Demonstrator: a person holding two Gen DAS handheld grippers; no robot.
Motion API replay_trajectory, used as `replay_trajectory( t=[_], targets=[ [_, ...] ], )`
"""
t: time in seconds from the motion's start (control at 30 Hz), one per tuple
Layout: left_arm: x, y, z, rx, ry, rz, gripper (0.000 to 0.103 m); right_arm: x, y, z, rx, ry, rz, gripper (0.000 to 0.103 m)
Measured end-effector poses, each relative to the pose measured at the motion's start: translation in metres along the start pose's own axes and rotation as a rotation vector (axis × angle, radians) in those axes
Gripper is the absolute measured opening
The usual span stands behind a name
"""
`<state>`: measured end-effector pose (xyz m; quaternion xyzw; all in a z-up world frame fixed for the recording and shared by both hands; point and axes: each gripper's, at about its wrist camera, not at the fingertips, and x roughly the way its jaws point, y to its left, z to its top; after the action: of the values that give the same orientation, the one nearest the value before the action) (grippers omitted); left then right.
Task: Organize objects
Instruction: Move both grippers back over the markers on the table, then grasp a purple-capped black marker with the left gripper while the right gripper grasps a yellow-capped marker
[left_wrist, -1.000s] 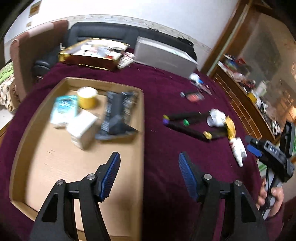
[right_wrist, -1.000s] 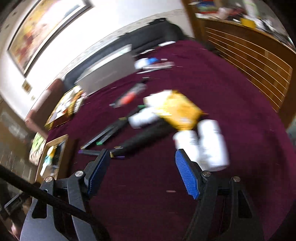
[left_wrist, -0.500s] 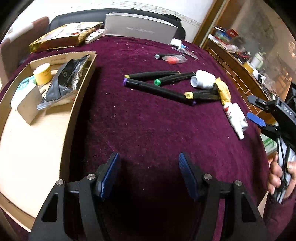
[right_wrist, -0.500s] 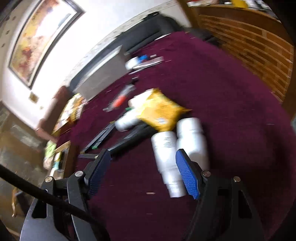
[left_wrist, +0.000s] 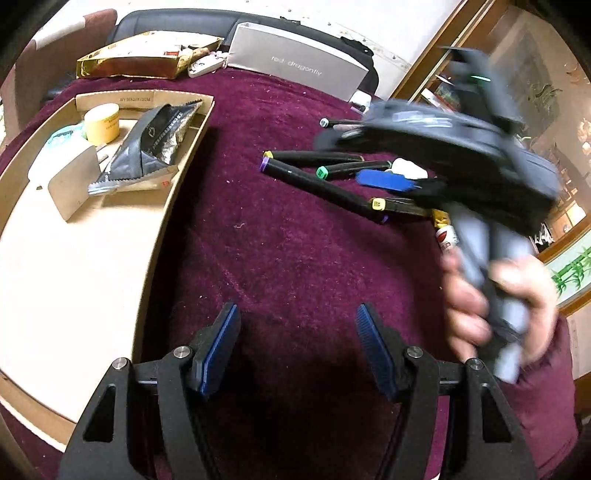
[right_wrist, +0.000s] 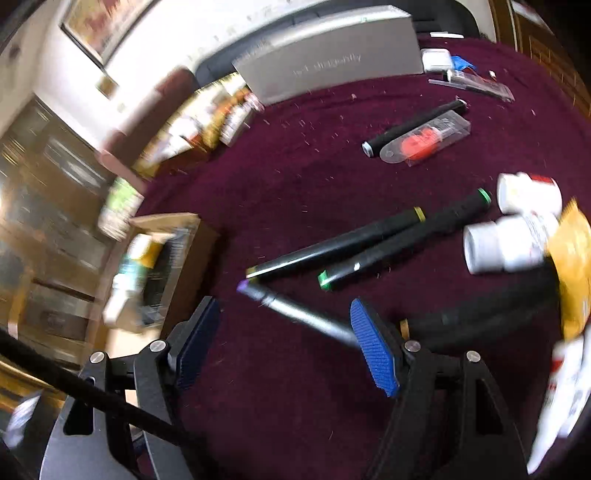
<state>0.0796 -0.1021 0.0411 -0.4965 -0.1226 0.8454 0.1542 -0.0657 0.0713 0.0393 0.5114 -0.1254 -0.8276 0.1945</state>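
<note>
Several black markers lie on the maroon cloth. The purple-capped marker (right_wrist: 295, 310) runs from between my right gripper's (right_wrist: 284, 332) fingers to behind the right blue pad; the jaws stand open, not pressing it. Beyond it lie a yellow-capped marker (right_wrist: 332, 251) and a green-capped marker (right_wrist: 399, 240). In the left wrist view the right gripper (left_wrist: 354, 158) is a blur over the same markers (left_wrist: 317, 184), held by a hand (left_wrist: 465, 295). My left gripper (left_wrist: 295, 343) hangs open over bare cloth, right of the cardboard tray (left_wrist: 155, 236), with nothing between its pads.
The tray holds a yellow tape roll (left_wrist: 101, 122), a black foil pouch (left_wrist: 155, 144) and a small cardboard box (left_wrist: 72, 184). White bottles (right_wrist: 506, 247) and a yellow packet (right_wrist: 572, 266) lie right of the markers. A grey box (left_wrist: 295, 62) and gold bag (left_wrist: 129, 62) stand behind.
My right gripper has swung left from the white bottles to the markers, entering the left view from its right edge. The left gripper first shifted right off the tray, then held still.
</note>
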Motion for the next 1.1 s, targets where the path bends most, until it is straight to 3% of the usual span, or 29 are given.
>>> replay_trajectory(
  t=[0.03,0.13,0.2,0.23,0.27,0.47,0.57,0.77,0.93,0.97,1.0,1.03,1.1],
  targets=[
    [-0.003,0.001,0.000,0.002,-0.009,0.005,0.060,0.013,0.002,0.002,-0.009,0.039,-0.042,0.073],
    [-0.012,0.010,0.002,-0.015,-0.033,-0.009,0.060,0.023,0.004,-0.004,-0.007,0.110,-0.029,0.075],
    [-0.014,0.017,0.004,-0.033,-0.041,-0.014,0.060,0.019,0.005,-0.014,0.020,0.164,0.093,0.075],
    [-0.013,0.020,0.005,-0.040,-0.038,-0.014,0.060,0.018,0.004,-0.022,0.057,0.215,0.211,0.075],
    [-0.011,0.022,0.006,-0.045,-0.032,-0.014,0.060,0.013,0.003,-0.027,0.075,0.225,0.254,0.075],
    [-0.003,0.018,0.010,-0.004,-0.017,0.018,0.059,-0.045,-0.031,-0.043,0.096,0.020,0.130,0.075],
    [0.007,-0.008,0.013,0.158,0.003,0.087,0.060,-0.069,-0.060,-0.058,0.162,-0.044,0.125,0.075],
    [0.038,-0.057,-0.002,0.377,0.024,0.175,0.061,-0.098,-0.111,-0.087,0.287,-0.108,0.097,0.075],
    [0.048,-0.089,-0.003,0.567,-0.095,0.312,0.060,-0.103,-0.122,-0.091,0.338,-0.127,0.081,0.075],
    [0.049,-0.092,-0.002,0.590,-0.111,0.322,0.050,-0.101,-0.120,-0.091,0.339,-0.127,0.082,0.075],
    [0.051,-0.092,-0.001,0.589,-0.106,0.312,0.017,-0.100,-0.118,-0.091,0.338,-0.127,0.084,0.075],
    [0.056,-0.088,0.002,0.578,-0.069,0.303,0.001,-0.096,-0.113,-0.090,0.333,-0.125,0.084,0.075],
    [0.061,-0.072,0.004,0.500,-0.008,0.244,0.000,-0.091,-0.102,-0.087,0.305,-0.122,0.054,0.075]
  ],
)
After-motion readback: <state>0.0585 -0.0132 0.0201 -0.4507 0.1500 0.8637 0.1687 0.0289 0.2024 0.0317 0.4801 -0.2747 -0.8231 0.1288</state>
